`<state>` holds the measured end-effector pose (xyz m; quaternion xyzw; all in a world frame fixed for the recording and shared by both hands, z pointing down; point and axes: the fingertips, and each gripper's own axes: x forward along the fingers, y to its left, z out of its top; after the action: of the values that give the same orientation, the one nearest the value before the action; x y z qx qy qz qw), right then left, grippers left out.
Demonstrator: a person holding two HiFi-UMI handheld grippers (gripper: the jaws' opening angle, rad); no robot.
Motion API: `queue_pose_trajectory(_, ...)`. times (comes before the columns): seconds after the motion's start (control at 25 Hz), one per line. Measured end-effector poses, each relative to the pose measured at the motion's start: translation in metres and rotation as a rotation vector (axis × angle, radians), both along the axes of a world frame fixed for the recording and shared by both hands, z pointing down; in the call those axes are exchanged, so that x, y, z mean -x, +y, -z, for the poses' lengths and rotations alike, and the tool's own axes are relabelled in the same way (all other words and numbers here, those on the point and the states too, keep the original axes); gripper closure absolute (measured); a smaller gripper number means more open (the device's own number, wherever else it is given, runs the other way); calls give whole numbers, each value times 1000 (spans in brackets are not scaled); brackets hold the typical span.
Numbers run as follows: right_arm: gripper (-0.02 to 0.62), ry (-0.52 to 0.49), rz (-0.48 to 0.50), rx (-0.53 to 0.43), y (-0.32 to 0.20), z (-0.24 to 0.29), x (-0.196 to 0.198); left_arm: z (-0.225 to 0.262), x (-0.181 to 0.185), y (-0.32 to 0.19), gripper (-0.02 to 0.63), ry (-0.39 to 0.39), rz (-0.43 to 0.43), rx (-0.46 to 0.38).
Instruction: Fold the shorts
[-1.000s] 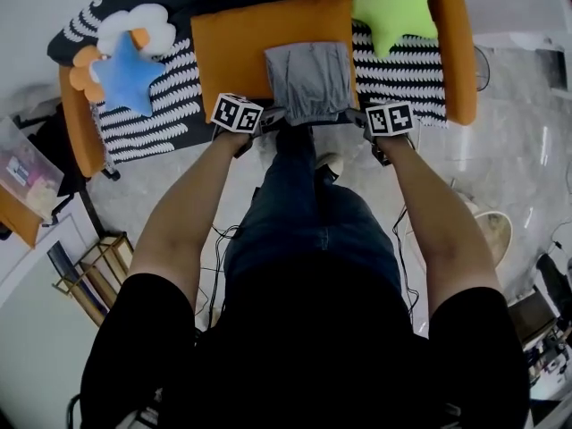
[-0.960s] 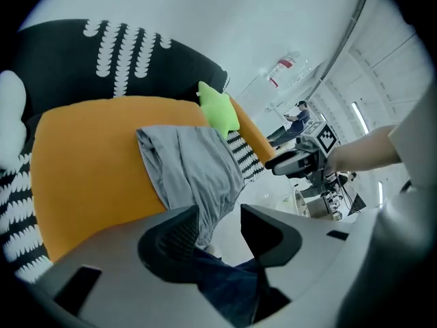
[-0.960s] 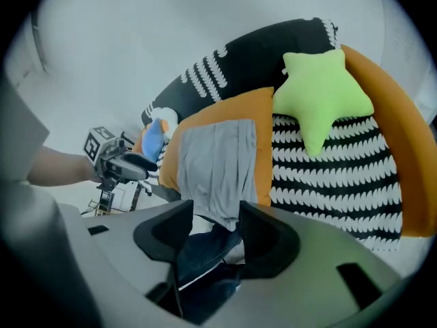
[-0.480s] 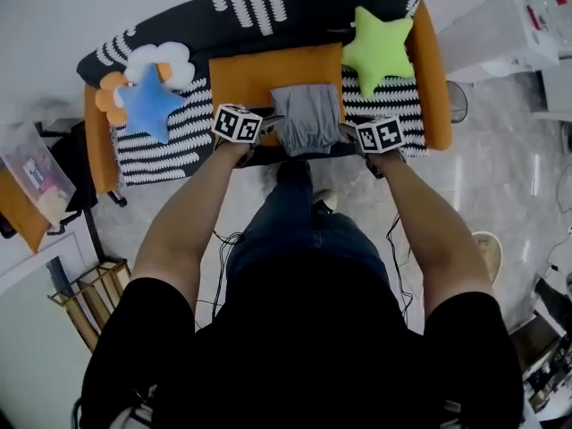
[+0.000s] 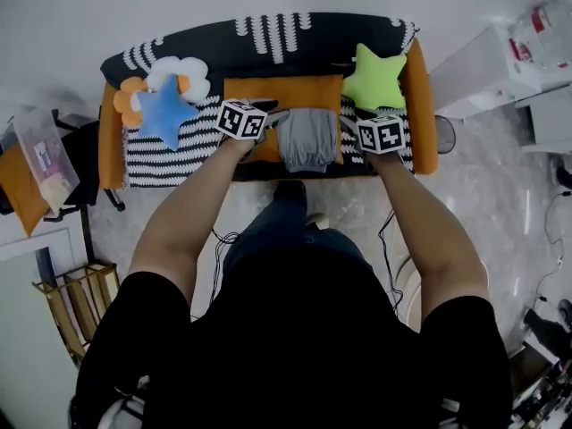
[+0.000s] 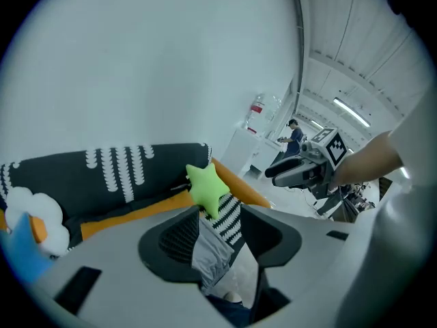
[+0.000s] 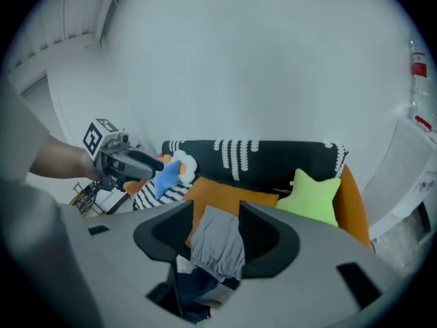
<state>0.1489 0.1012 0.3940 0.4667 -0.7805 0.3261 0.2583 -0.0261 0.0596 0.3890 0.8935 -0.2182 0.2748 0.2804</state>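
Clamped on the shorts (image 5: 308,139) from 9 o'clock with the left gripper (image 5: 271,123) and from 3 o'clock with the right gripper (image 5: 347,129). Hung slack between them, above the orange cushion (image 5: 281,92) on the sofa (image 5: 268,38). Could slip from a thin pinch, or land crooked if lowered unevenly, spoiling the fold.

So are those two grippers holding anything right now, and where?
Yes, the grey shorts: left gripper pinches its left edge, right gripper its right edge.
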Motion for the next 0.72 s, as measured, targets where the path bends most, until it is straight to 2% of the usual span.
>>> queue_pose_trajectory(0.48,378,-3,-39,-164,8,112,-12,141,10,7,403,96,66,-196)
queue_pose_trajectory(0.72,379,1,-46,-228,18,160,-22,181,8,24,403,80,48,-291)
